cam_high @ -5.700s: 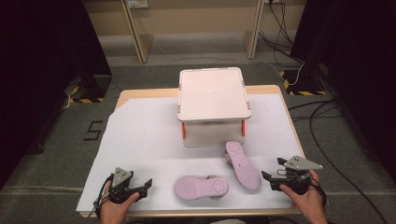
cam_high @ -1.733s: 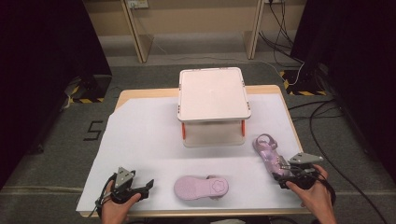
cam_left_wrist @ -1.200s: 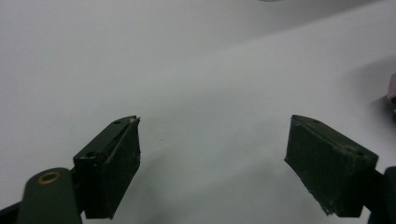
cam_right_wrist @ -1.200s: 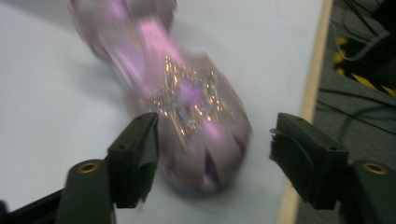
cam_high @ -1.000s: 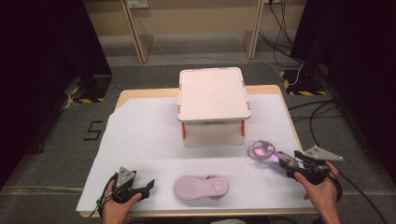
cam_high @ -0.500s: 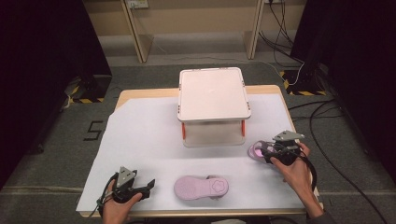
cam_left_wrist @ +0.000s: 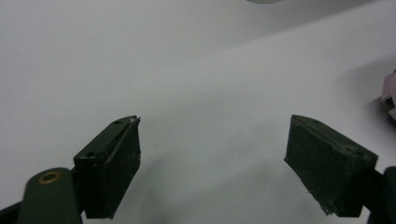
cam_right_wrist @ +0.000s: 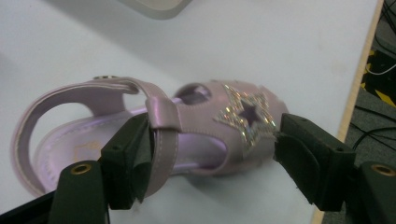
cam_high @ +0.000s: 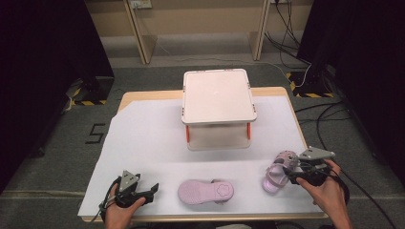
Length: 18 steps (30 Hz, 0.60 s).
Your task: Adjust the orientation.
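A pink sandal (cam_high: pixel 276 171) with a glittery star on its toe stands upright on the white sheet at the right. My right gripper (cam_high: pixel 290 170) is against its right side. In the right gripper view the sandal (cam_right_wrist: pixel 196 135) lies crosswise behind the wide-apart jaws of that gripper (cam_right_wrist: pixel 212 154); one jaw overlaps the strap, the other sits at the toe. A second pink sandal (cam_high: pixel 206 192) lies sole up near the front edge. My left gripper (cam_high: pixel 149 192) rests open at the front left, nothing between its jaws (cam_left_wrist: pixel 212 172).
A lidded white plastic box (cam_high: pixel 217 98) with red clips stands at the back middle of the table. White paper (cam_high: pixel 143 138) covers most of the tabletop. The table's right edge (cam_right_wrist: pixel 357 98) runs close to the upright sandal. Cables lie on the floor at the right.
My right gripper took the right sandal, carried it toward the right edge, turned it over, and it now stands upright on the sheet. The left gripper and the other sandal stayed put.
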Each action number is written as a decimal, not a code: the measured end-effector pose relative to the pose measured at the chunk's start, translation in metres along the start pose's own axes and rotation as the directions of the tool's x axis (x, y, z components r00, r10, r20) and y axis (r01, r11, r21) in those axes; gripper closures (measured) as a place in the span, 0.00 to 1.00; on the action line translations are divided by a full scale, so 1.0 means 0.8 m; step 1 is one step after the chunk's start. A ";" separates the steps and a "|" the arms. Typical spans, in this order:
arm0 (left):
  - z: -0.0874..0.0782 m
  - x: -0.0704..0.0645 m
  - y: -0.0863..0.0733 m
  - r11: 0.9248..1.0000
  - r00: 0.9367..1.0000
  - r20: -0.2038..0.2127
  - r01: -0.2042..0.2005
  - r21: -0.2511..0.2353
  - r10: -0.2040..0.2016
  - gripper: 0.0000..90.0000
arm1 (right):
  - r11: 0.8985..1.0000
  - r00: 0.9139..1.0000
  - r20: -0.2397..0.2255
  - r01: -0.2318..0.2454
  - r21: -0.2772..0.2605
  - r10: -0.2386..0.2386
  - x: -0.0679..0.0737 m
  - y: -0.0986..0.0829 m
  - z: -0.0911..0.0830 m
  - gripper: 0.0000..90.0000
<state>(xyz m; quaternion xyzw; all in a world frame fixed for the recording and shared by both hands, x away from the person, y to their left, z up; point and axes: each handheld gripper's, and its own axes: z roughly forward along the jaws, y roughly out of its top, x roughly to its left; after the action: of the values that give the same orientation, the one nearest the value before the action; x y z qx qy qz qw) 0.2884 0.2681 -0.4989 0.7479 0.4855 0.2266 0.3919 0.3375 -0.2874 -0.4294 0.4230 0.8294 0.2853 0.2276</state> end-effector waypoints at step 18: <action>0.001 0.000 0.001 1.000 1.000 0.003 -0.002 -0.001 0.002 0.20 | 0.975 0.978 0.044 0.208 -0.075 -0.206 0.030 -0.010 -0.003 0.56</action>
<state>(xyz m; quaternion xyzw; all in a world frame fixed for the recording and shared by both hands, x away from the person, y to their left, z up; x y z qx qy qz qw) 0.2893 0.2673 -0.4991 0.7486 0.4839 0.2260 0.3929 0.3189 -0.2719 -0.4361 0.3301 0.8528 0.2850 0.2875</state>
